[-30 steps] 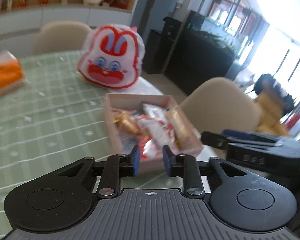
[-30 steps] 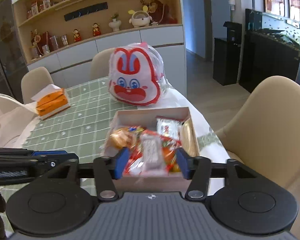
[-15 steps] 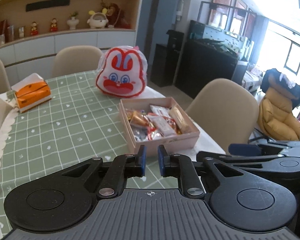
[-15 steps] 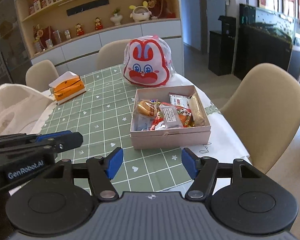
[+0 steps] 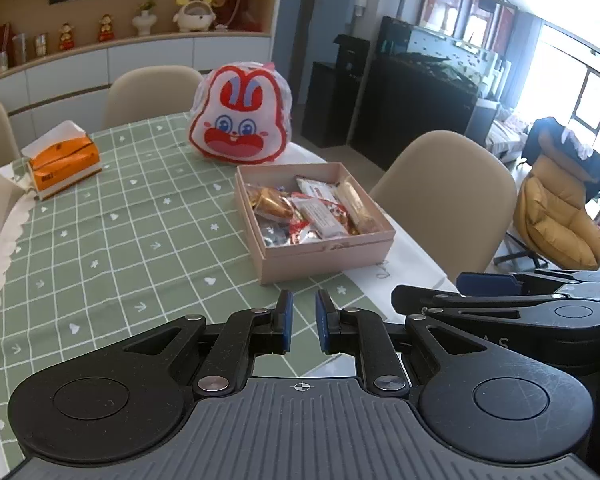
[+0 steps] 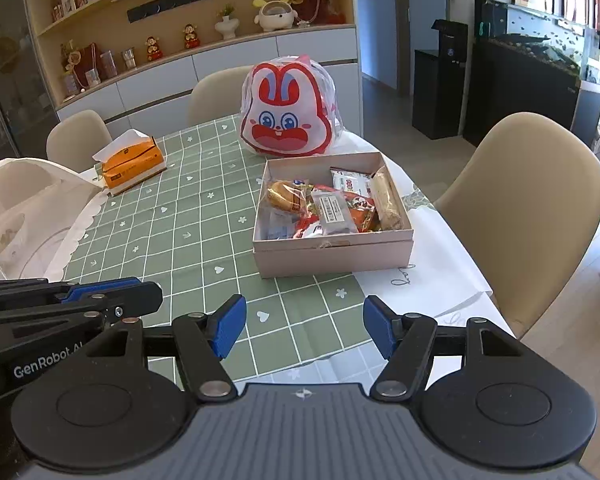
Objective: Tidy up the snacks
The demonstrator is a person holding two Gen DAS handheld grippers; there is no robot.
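Observation:
A pink open box [image 5: 328,250] [image 6: 332,256] sits on the green checked tablecloth and holds several wrapped snacks [image 5: 316,212] [image 6: 328,208]. Behind it stands a red-and-white rabbit-faced bag [image 5: 240,124] [image 6: 288,116]. My left gripper [image 5: 302,320] hovers over the cloth short of the box, its blue pads nearly together with nothing between them. My right gripper [image 6: 304,330] hangs beside it on the right, also short of the box, open and empty. Each gripper shows side-on at the edge of the other's view.
An orange tissue box [image 5: 64,160] [image 6: 132,162] lies at the far left of the table. A white bag [image 6: 20,208] sits at the left edge. Beige chairs [image 5: 448,184] [image 6: 540,200] ring the table, whose right edge runs just past the box.
Both grippers have pulled back from right over the box toward the near table edge. The left jaws have narrowed to a slit, and the right jaws have spread a little wider.

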